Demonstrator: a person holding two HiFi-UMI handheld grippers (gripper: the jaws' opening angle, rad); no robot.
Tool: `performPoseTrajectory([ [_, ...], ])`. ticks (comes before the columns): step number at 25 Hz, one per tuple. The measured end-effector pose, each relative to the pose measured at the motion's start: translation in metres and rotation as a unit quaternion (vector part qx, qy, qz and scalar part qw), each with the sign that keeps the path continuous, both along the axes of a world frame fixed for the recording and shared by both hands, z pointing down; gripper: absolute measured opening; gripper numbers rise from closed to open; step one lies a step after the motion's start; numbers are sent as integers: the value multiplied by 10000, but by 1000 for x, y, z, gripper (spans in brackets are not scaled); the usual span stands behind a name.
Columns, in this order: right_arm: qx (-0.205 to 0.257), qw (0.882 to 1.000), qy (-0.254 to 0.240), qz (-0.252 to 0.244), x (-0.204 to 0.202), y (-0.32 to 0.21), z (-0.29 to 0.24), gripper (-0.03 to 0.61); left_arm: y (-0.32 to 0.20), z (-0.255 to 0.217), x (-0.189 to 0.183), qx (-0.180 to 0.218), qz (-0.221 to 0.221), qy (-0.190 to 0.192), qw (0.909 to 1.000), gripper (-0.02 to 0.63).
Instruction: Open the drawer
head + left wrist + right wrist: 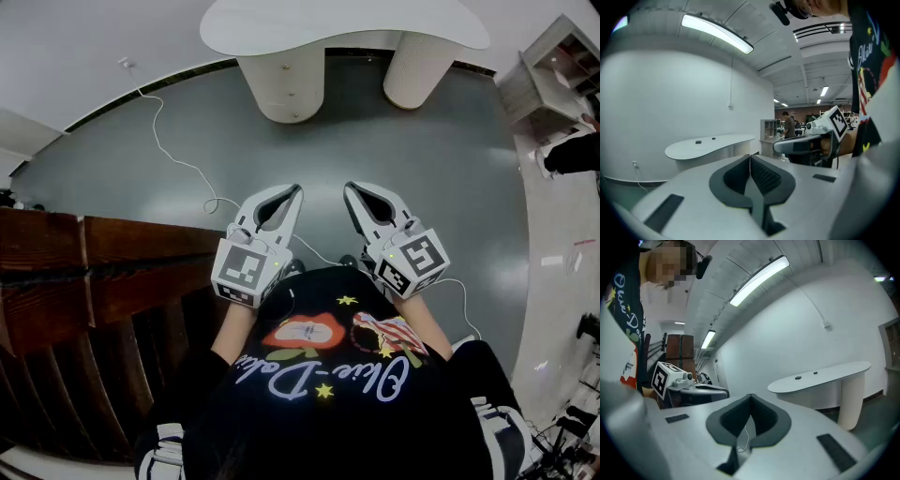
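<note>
Left gripper (296, 190), right gripper (349, 187), jaws together

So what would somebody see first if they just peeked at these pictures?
Probably the two white claws held side by side right in front of the person: the left claw and the right claw, both shut with nothing in them. Beyond them stands a big curvy white table, and dark wooden furniture sits off to the left.
</note>
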State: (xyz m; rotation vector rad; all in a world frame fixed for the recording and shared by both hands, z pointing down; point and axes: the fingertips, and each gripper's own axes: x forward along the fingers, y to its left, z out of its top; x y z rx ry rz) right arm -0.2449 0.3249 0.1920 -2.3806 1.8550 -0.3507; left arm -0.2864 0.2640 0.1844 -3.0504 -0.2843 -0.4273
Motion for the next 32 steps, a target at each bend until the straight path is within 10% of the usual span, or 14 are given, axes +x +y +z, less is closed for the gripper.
performPoseTrajectory([
  [32,450,9987,-244,12,54,90,9,0,58,3,39,268,-335,-168,9989,6],
])
